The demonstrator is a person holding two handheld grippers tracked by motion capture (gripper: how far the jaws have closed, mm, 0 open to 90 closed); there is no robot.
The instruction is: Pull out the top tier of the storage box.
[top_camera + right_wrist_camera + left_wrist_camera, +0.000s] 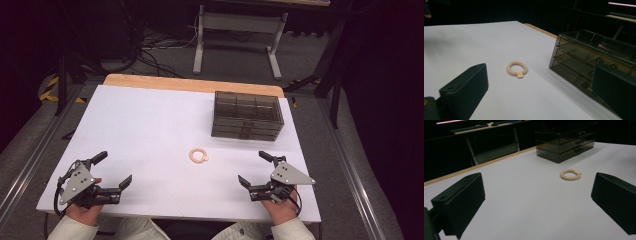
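Beige braided bracelet (198,156), blank tag; smoky drawer box (247,115), unlabelled.

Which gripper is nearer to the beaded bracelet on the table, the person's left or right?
Right. The right gripper sits just right of and nearer the person than the bracelet, jaws open. The left gripper is farther off, down at the table's left, also open.

The person is wearing pale cream sleeves (75,227). Each black hand-held gripper, left (114,173) and right (256,169), is carrying a grey three-cornered plate dotted with screws and trailing a black cable.
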